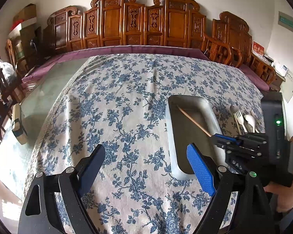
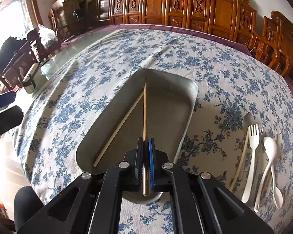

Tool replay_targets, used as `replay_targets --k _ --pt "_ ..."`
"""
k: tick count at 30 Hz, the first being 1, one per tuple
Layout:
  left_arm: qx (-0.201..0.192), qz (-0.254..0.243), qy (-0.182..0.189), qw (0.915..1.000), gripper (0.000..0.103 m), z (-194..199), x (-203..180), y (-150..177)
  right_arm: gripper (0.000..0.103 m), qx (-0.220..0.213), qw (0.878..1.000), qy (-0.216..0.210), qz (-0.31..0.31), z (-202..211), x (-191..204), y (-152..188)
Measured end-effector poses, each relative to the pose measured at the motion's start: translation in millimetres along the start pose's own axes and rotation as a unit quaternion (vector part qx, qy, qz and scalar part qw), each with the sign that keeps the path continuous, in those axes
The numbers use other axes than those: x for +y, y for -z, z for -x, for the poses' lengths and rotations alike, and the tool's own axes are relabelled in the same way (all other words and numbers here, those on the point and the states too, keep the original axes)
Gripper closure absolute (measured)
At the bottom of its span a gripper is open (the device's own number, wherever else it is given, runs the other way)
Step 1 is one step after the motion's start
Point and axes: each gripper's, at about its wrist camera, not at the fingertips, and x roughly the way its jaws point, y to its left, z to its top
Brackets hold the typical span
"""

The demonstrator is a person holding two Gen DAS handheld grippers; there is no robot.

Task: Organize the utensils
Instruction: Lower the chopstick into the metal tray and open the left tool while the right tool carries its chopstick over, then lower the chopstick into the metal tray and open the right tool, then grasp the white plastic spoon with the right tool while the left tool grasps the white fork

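While my right gripper (image 2: 146, 152) clenched one chopstick (image 2: 145, 109) over the metal tray (image 2: 193, 91), a second chopstick (image 2: 119, 128) lay inside; left gripper (image 1: 146, 167) gaped, empty; fork (image 2: 252, 156) and spoons (image 2: 269, 156) remained beside the tray.

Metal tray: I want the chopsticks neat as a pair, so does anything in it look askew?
Yes. The loose chopstick lies diagonally across the metal tray, not along its length. The chopstick shut in the right gripper points straight up the tray, so the two form a V, tips near each other at the far end.
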Motion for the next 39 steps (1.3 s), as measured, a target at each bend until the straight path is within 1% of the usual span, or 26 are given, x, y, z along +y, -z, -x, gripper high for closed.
replay_targets --k 2,6,9,12,17,21,23,25,26,29,32,37,39 --pt "0.000 0.001 -0.001 1.0000 0.021 0 0 0 0.097 0.001 1.000 -0.004 -0.005 -4 -1 -1" --pt "0.000 -0.001 0.000 1.0000 0.021 0 1 0 0.094 -0.003 0.999 -0.042 -0.022 -6 -5 -3" --pt "0.002 -0.004 -0.001 1.0000 0.021 0 -1 1 0.094 -0.005 0.998 -0.066 -0.022 -4 -6 -4" --pt "0.002 -0.010 -0.002 0.9999 0.021 0 -6 2 0.093 -0.012 0.997 -0.074 -0.021 2 -9 -4" --pt "-0.005 -0.019 0.002 0.9998 0.021 5 -20 2 0.093 -0.046 0.996 -0.077 -0.011 34 -28 1" --pt "-0.007 -0.034 0.011 0.9993 0.021 8 -43 1 0.093 -0.064 0.996 -0.065 0.000 60 -51 11" --pt "-0.007 -0.046 0.015 0.9988 0.021 9 -57 2 0.091 -0.071 0.996 -0.058 0.006 73 -66 18" --pt "-0.006 -0.057 0.019 0.9982 0.021 10 -72 3 0.078 -0.075 0.996 -0.051 0.009 81 -80 22" --pt "-0.006 -0.058 0.021 0.9981 0.021 10 -78 3 0.077 -0.078 0.996 -0.047 0.009 86 -87 24" --pt "-0.002 -0.062 0.034 0.9975 0.021 7 -97 2 0.076 -0.091 0.995 -0.034 0.005 100 -111 31" --pt "-0.002 -0.079 0.042 0.9960 0.021 3 -122 2 0.075 -0.102 0.995 -0.020 -0.003 109 -135 34" --pt "0.005 -0.101 0.053 0.9934 0.021 -6 -154 1 0.075 -0.116 0.993 0.009 -0.024 120 -183 32" --pt "0.009 -0.108 0.058 0.9924 0.021 -12 -166 0 0.075 -0.114 0.993 0.024 -0.028 120 -202 31"
